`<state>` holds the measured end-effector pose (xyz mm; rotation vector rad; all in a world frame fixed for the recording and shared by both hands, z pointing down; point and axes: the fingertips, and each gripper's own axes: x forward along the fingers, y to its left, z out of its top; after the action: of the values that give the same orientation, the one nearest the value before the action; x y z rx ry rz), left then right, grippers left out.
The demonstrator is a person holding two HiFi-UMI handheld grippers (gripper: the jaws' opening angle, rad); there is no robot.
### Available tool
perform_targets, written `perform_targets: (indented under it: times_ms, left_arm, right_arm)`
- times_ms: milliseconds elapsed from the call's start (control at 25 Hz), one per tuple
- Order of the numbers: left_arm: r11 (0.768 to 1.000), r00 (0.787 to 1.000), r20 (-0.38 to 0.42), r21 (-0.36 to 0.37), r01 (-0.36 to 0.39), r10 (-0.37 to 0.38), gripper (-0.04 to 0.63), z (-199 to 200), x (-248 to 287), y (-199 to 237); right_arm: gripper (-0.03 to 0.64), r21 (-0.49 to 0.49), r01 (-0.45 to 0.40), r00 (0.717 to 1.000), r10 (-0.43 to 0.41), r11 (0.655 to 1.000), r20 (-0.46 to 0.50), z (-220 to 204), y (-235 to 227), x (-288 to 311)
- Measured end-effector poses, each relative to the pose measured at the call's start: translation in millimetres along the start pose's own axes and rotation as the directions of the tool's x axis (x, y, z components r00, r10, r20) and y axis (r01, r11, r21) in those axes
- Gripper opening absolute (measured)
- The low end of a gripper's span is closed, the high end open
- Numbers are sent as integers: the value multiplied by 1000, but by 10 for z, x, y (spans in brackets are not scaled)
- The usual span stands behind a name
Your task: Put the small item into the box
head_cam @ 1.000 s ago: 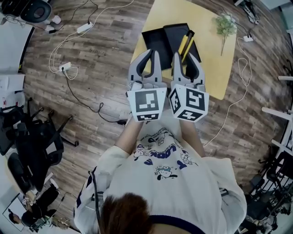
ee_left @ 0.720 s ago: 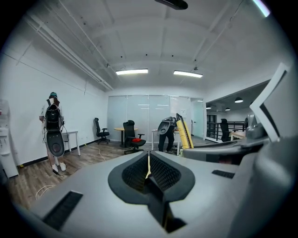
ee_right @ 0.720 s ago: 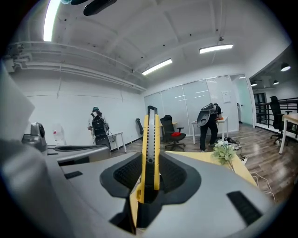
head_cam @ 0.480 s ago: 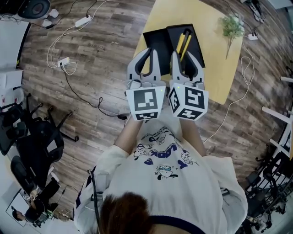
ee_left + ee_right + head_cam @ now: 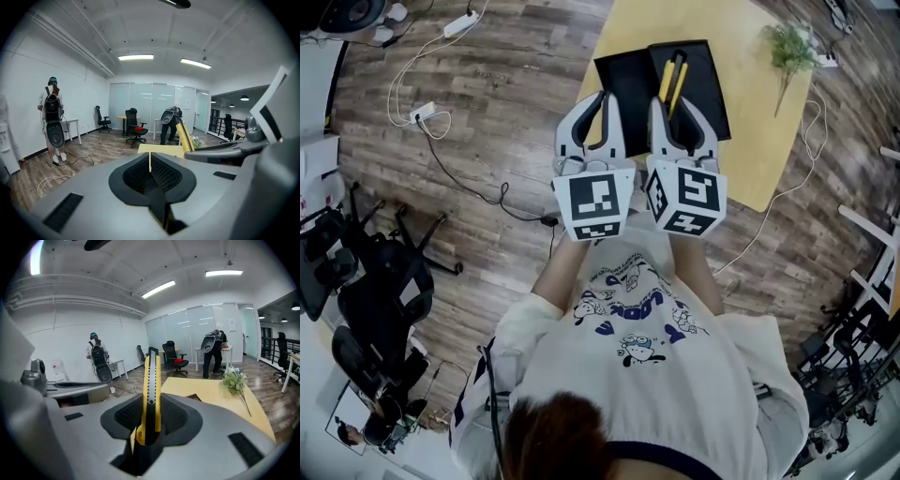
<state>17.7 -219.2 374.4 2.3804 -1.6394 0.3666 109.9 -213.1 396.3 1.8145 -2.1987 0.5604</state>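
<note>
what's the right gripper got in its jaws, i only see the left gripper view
Observer: The right gripper is shut on a yellow-and-black plastic utility knife, standing upright between its pads.
Operator: where's the box
Observer: Head view shows a flat black open box on the yellow tabletop, directly ahead of that gripper.
Operator: is the knife over it yet
Observer: Its tip overlaps the box's right half in head view; height above it I can't tell.

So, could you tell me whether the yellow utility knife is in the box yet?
Out. The utility knife is clamped upright between the jaws of the right gripper, not lying in the black box.
</note>
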Motion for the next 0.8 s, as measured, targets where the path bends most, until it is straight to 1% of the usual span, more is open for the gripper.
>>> perform_targets:
  times_ms: [160,400,680,800]
  left_arm:
    - [1000,999,-42,-11,9,-9,23,-143,113,18]
    - [999,995,-102,-34,15,-18,23,-374,272,62]
    - [998,985,-172,-57,13,-23,23,-668,392,88]
    - [998,980,-200,-70,3,-17,23,-799,413,123]
  right_arm:
    - [130,-5,1,998,-1,1000,-67,-174,-41,144]
    - [130,-7,-12,984,11,1000,-176,-476,-46,343]
    - [130,-14,-31,960,26,999,-278,-812,-56,514]
    - [130,-24,-31,945,21,999,-326,-959,-73,557]
